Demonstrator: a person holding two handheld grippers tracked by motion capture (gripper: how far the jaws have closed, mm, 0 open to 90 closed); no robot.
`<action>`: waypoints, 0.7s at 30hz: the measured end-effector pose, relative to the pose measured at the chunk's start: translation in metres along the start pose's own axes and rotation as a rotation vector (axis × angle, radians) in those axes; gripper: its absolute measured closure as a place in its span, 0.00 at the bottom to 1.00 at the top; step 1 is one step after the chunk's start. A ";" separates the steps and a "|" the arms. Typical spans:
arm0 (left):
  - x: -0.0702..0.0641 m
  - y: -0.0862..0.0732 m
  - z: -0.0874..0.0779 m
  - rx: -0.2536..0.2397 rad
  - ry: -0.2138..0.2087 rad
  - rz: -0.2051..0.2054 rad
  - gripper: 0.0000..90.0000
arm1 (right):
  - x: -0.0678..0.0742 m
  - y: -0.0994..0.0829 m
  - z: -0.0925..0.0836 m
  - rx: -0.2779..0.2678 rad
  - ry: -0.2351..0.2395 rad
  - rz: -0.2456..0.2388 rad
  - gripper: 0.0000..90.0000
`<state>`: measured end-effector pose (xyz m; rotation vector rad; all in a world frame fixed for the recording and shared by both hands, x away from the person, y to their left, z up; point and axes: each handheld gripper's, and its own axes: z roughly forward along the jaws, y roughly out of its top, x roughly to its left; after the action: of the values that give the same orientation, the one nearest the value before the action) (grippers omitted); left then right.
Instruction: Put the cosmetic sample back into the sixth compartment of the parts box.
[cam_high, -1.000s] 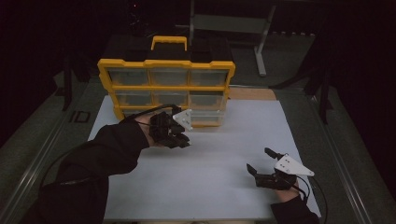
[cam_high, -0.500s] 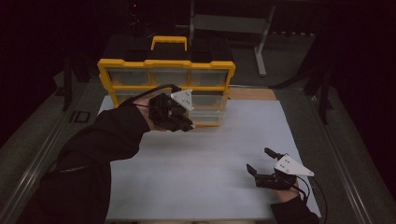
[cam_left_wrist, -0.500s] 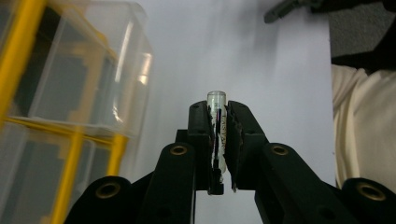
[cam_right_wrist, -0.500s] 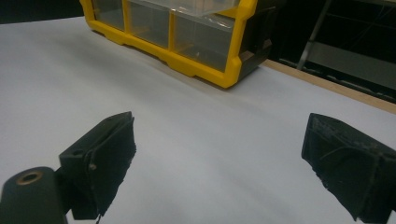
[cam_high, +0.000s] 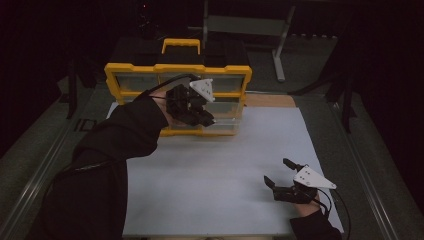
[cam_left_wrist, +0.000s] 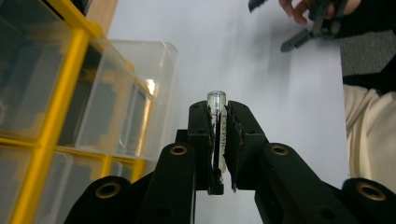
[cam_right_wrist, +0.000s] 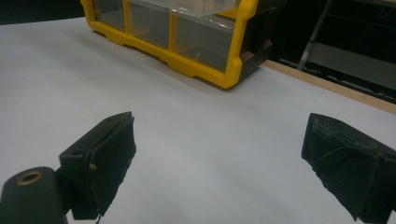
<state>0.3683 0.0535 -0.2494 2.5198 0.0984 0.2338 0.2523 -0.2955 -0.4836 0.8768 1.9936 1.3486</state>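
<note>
My left gripper (cam_high: 209, 120) (cam_left_wrist: 218, 111) is shut on a small clear tube (cam_left_wrist: 216, 101) with dark lettering on its side; the tube stands upright between the pads. It hovers in front of the yellow drawer organizer (cam_high: 177, 70), beside a clear drawer (cam_high: 226, 119) (cam_left_wrist: 140, 102) that is pulled out from the lower right. My right gripper (cam_high: 277, 171) (cam_right_wrist: 219, 154) rests low over the white table sheet (cam_high: 215, 170) at the near right, jaws wide open with nothing between them.
The organizer (cam_right_wrist: 196, 46) has several clear drawers in a yellow frame and a handle on top. A bare wooden strip (cam_high: 270, 100) runs behind the sheet at the right. The room around the table is dark.
My left gripper has risen and moved away from the person toward the organizer's lower right drawer, still holding the tube. The right gripper has stayed put.
</note>
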 end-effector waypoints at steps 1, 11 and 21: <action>0.002 0.002 -0.001 -0.004 0.004 -0.001 0.90 | 0.000 0.000 0.000 0.001 0.001 0.002 0.11; 0.025 0.017 -0.008 -0.061 0.022 -0.013 0.90 | 0.000 0.000 0.000 0.003 0.001 0.002 0.11; 0.045 0.019 0.004 -0.126 0.021 -0.035 0.90 | -0.001 -0.001 0.000 0.000 0.004 0.005 0.11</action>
<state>0.4135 0.0418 -0.2350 2.3887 0.1326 0.2450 0.2528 -0.2963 -0.4847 0.8809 1.9952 1.3543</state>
